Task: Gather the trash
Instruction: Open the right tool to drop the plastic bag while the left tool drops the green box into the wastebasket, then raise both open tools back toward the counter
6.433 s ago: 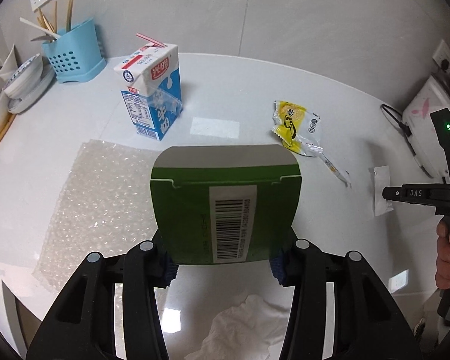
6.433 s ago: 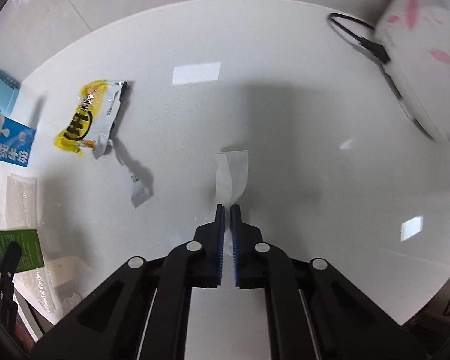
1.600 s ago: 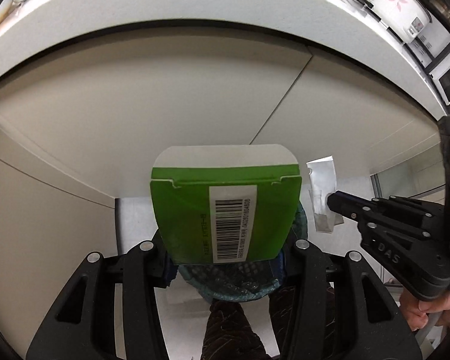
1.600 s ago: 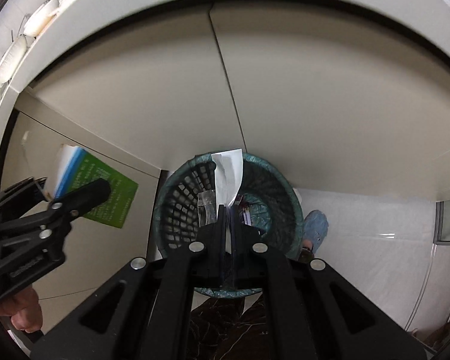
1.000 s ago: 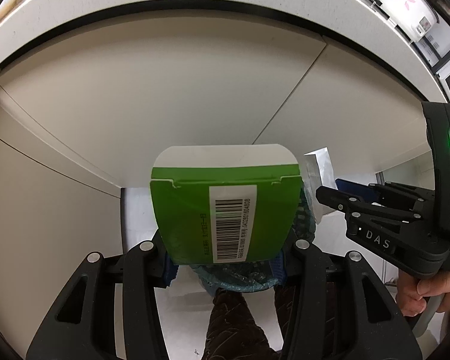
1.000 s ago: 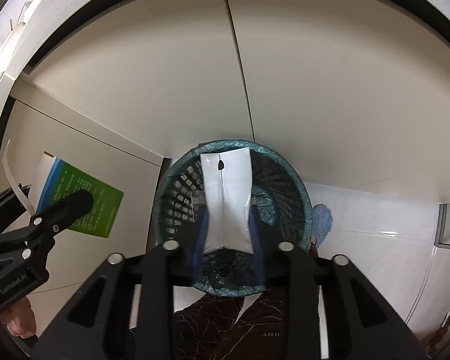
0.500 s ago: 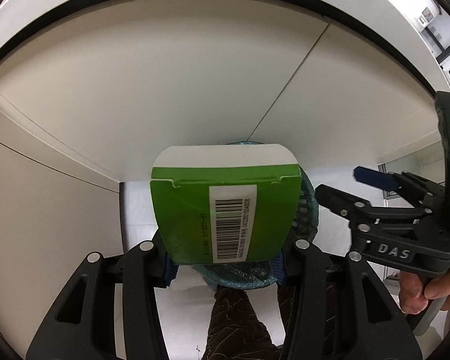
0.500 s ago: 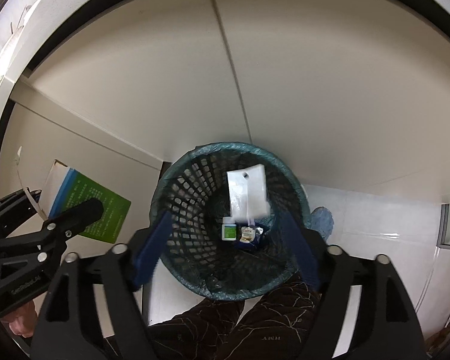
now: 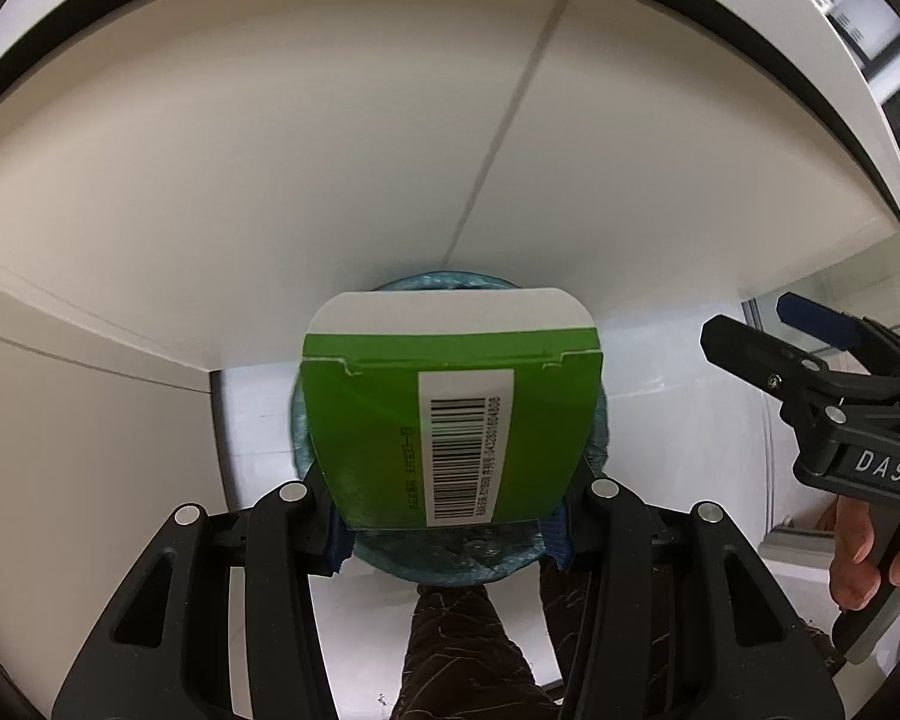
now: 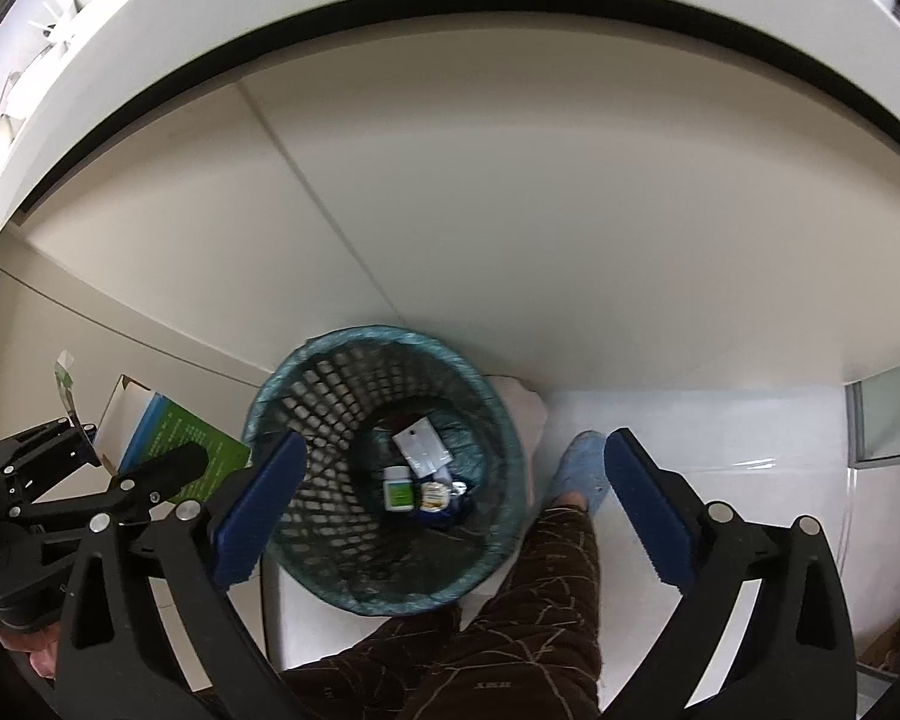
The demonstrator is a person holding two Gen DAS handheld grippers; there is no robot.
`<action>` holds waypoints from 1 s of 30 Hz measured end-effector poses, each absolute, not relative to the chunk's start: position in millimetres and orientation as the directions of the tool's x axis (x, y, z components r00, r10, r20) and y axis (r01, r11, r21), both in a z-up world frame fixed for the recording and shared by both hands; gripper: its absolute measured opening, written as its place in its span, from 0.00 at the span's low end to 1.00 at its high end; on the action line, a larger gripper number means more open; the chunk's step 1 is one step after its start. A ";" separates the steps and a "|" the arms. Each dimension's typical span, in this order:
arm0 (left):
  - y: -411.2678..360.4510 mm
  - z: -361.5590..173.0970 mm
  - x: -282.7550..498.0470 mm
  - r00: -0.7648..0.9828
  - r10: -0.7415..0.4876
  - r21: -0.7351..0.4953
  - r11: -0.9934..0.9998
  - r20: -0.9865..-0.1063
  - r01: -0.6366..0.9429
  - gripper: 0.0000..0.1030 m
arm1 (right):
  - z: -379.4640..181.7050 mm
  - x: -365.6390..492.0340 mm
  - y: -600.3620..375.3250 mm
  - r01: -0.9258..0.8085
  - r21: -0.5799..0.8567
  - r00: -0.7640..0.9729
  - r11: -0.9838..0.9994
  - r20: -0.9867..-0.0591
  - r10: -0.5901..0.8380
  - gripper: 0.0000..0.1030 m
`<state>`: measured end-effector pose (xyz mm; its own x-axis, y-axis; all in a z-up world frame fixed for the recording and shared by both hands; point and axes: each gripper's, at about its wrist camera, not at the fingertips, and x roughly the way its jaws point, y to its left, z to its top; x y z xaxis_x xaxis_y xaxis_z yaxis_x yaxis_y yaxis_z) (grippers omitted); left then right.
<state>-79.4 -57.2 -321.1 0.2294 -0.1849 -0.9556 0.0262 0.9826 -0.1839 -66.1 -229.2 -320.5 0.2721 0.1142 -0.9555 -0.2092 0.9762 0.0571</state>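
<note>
The left hand-held gripper (image 9: 450, 516) clamps the green box (image 9: 450, 420) directly above the bin (image 10: 384, 480), placed for dropping. The right hand-held gripper (image 10: 450, 510) hangs wide and empty over a white packet (image 10: 420, 450) lying inside.

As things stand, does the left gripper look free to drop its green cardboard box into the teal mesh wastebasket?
Probably yes: the left gripper holds the green cardboard box directly over the open teal mesh wastebasket, and the open right gripper sits off to the side.

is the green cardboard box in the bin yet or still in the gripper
Still held: the left gripper clamps the green cardboard box above the teal mesh waste basket; the right gripper is open.
</note>
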 end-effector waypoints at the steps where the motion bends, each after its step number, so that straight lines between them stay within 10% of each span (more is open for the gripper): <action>1: -60.5 -321.5 -78.4 0.225 -0.190 -0.187 0.982 -0.956 0.037 0.45 | -319.9 -66.7 -233.5 -0.202 0.049 0.277 0.978 -0.955 0.105 0.93; 14: -85.9 -332.2 -80.6 0.195 -0.213 -0.193 0.974 -0.957 0.117 0.48 | -304.2 -65.3 -266.2 -0.122 -0.005 0.312 0.992 -0.949 0.033 0.93; 30: -57.9 -288.4 -87.3 0.335 -0.154 -0.157 0.987 -0.930 0.018 0.90 | -260.7 -56.4 -252.3 -0.168 -0.033 0.401 0.985 -0.915 0.038 0.93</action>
<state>-87.3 -57.9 -288.4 0.3351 -0.1539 -0.9295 0.0179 0.9874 -0.1571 -56.4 -252.3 -260.7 0.4007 0.0378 -0.9154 -0.1680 0.9852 -0.0329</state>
